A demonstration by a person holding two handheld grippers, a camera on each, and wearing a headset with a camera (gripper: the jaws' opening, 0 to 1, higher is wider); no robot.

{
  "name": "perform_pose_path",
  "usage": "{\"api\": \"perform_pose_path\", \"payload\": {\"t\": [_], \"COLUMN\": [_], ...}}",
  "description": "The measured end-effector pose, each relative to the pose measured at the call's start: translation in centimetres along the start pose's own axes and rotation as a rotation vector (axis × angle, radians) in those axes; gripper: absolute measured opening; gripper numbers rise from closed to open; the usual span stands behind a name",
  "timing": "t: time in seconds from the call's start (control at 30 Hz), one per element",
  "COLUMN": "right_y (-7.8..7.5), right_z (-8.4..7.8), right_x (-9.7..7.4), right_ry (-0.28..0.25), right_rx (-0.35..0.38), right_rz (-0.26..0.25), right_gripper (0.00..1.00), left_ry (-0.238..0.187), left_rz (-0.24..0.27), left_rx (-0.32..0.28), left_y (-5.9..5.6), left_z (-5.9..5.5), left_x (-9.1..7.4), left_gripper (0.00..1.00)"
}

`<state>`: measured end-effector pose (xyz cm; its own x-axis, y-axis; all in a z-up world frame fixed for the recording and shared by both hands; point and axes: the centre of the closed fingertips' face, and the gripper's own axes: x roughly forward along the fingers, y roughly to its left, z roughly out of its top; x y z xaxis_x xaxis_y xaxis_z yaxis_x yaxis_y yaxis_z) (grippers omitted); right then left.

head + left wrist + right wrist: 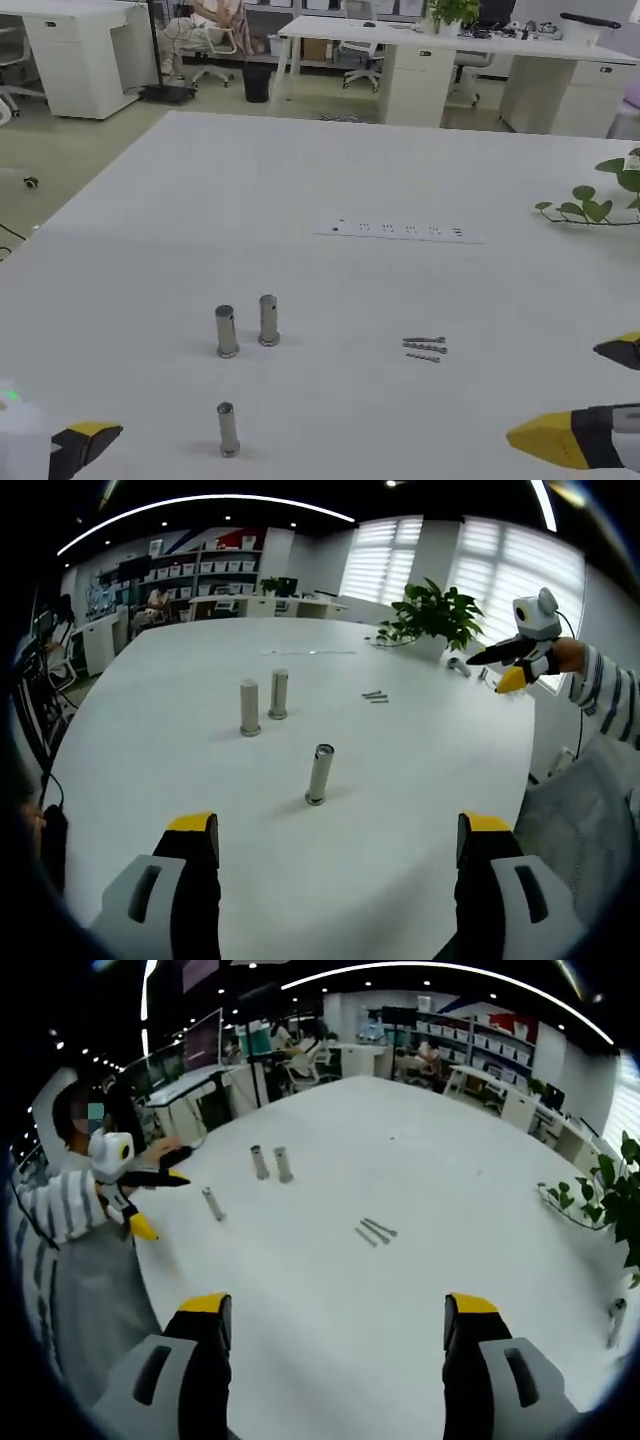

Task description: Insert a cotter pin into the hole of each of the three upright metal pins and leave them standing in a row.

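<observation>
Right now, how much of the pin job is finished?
Nothing is done yet. The three metal pins stand upright, not in a row. The cotter pins lie loose, apart from them. The left gripper and right gripper are open, empty. All three insertions remain.

Left gripper (338,830): jaw bases cut by the bottom edge of its own view; in the head view, one yellow tip in frame at the lower left corner, the rest cut off; right gripper (330,1310): jaw bases cut likewise in its own view; in the head view, body cut by the right edge; pins (227,330): cross-holes too small to make out; cotter pins (424,348): head shape too small to tell; plant (600,200): cut by the right edge; strip (400,231) on the table: markings blurred.
</observation>
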<state>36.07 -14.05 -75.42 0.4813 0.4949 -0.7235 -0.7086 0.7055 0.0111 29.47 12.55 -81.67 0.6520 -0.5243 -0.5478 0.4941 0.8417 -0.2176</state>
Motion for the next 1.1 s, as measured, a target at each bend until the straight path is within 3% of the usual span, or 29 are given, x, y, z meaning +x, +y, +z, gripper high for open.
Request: {"api": "perform_pose_path", "payload": {"t": [0.4, 0.5, 0.7, 0.83, 1.1], "right_y": [0.0, 0.3, 0.2, 0.4, 0.2], "right_z": [0.6, 0.4, 1.0, 1.1, 0.6], "right_x": [3.2, 3.9, 5.4, 6.4, 8.5], "right_ry": [0.129, 0.182, 0.223, 0.266, 0.320], "right_rx": [-0.197, -0.261, -0.317, -0.398, -0.426], "right_rz": [0.104, 0.129, 0.158, 0.182, 0.233], "right_gripper": [0.82, 0.81, 0.79, 0.78, 0.76], "left_ry": [0.012, 0.016, 0.013, 0.011, 0.011], "left_rz": [-0.038, -0.043, -0.042, -0.038, -0.040], "left_rx": [0.008, 0.010, 0.000, -0.005, -0.014], "left_y": [-0.8, -0.8, -0.6, -0.4, -0.3], "left_z": [-0.3, -0.3, -0.4, -0.5, -0.6], "left_x": [-0.2, -0.3, -0.3, -0.3, -0.4], "left_gripper": [0.99, 0.99, 0.99, 0.99, 0.99]}}
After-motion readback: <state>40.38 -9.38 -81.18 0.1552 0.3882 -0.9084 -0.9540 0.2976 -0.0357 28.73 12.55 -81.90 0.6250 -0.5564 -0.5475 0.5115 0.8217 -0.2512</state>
